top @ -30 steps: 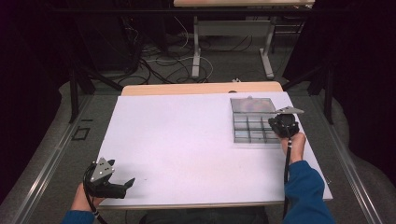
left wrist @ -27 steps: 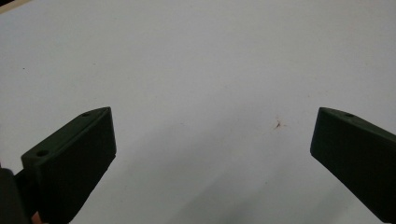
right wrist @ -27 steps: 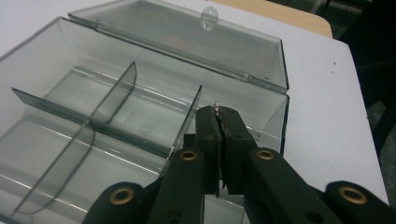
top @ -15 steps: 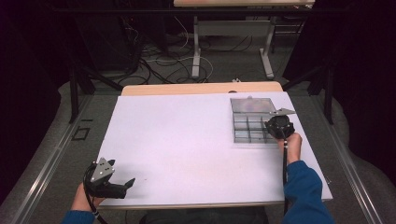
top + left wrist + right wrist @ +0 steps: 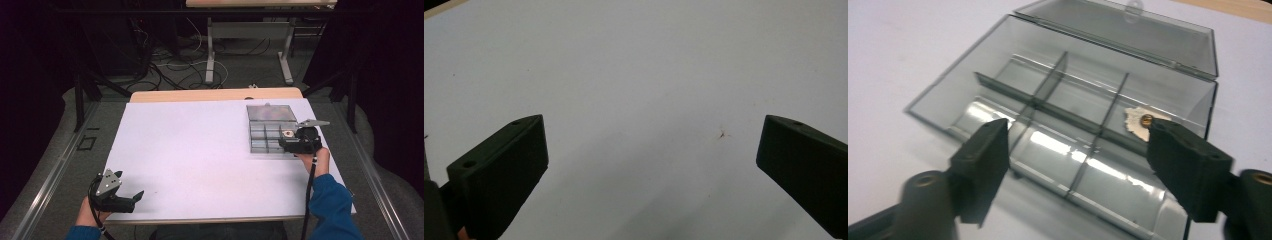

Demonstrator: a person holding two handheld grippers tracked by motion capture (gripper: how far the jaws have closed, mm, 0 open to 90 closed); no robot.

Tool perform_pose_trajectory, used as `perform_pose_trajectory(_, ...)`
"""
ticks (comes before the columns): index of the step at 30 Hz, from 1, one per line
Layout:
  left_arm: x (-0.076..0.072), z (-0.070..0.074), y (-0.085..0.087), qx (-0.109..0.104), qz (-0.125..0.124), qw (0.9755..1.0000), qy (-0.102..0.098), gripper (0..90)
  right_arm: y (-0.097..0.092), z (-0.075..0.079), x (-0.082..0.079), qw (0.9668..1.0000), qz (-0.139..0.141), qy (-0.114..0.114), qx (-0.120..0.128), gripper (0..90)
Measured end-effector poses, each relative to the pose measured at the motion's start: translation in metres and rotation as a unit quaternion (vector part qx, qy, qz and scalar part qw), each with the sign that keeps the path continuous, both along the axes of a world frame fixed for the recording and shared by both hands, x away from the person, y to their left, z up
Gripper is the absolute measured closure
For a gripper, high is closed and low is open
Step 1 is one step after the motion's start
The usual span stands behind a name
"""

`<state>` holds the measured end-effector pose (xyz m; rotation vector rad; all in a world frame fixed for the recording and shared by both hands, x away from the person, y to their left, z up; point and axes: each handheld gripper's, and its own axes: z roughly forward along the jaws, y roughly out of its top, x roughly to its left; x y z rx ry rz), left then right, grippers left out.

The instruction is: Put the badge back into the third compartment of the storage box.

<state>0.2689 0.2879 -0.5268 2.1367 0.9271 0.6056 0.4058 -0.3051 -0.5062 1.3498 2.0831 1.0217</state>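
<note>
Right gripper view looks along the right tongs [image 5: 1078,150], jaws spread wide and holding nothing, poised just over the near edge of the clear compartment box [image 5: 1068,100], which sits lid-open at the far right of the white counter [image 5: 200,150] — a small pale piece [image 5: 1140,122] lies in a right-hand compartment, just beside the right jaw's tip. To do this well, I would lower slowly, straddle that piece without catching the thin dividers, and close gently so the light box does not skid. The left tongs [image 5: 131,199] rest wide apart and empty at the near left corner — well apart from the box.
</note>
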Motion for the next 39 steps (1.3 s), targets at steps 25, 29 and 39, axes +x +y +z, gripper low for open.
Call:
perform_pose_trajectory(25,-0.001,0.000,0.000,0.000,0.002,1.0000,-0.004,0.2,0.023,0.013,-0.085,0.9954,0.094,-0.013,-0.003,3.8)
perform_pose_trajectory(29,-0.001,0.000,0.000,0.001,0.001,1.0000,-0.004,0.2,0.024,0.009,-0.097,0.9951,0.099,-0.009,0.000,1.7)
perform_pose_trajectory(39,-0.001,0.000,0.000,0.004,-0.001,1.0000,-0.003,0.3,0.020,-0.001,-0.129,0.9952,0.098,-0.008,0.003,0.0)
